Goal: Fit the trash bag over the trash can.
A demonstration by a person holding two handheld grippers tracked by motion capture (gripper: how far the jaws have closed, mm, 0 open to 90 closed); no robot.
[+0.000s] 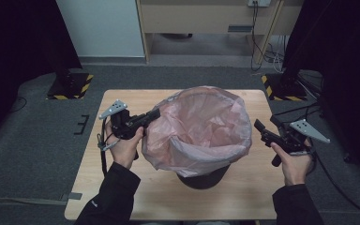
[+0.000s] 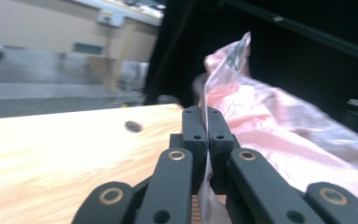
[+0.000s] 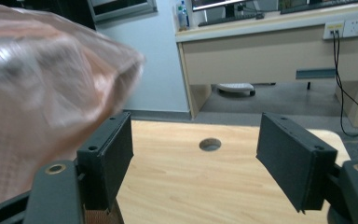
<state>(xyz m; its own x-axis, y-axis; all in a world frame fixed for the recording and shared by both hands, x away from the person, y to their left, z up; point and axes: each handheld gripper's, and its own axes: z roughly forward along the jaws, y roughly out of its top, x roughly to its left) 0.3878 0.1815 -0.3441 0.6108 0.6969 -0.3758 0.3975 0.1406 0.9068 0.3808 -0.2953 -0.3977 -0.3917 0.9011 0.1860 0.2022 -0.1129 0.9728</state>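
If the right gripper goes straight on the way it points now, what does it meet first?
Probably the pink bag over the bin's rim: in the high view the open right gripper points at it across bare table. In the right gripper view the bag lies left of centre, so it might pass.

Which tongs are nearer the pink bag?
Left. The left tongs are shut on the pink bag; the right tongs are open, beside it.

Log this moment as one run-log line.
left gripper: shut on thin pink plastic bag rim | right gripper: open, empty, beside bag | dark round bin: upright on wooden table
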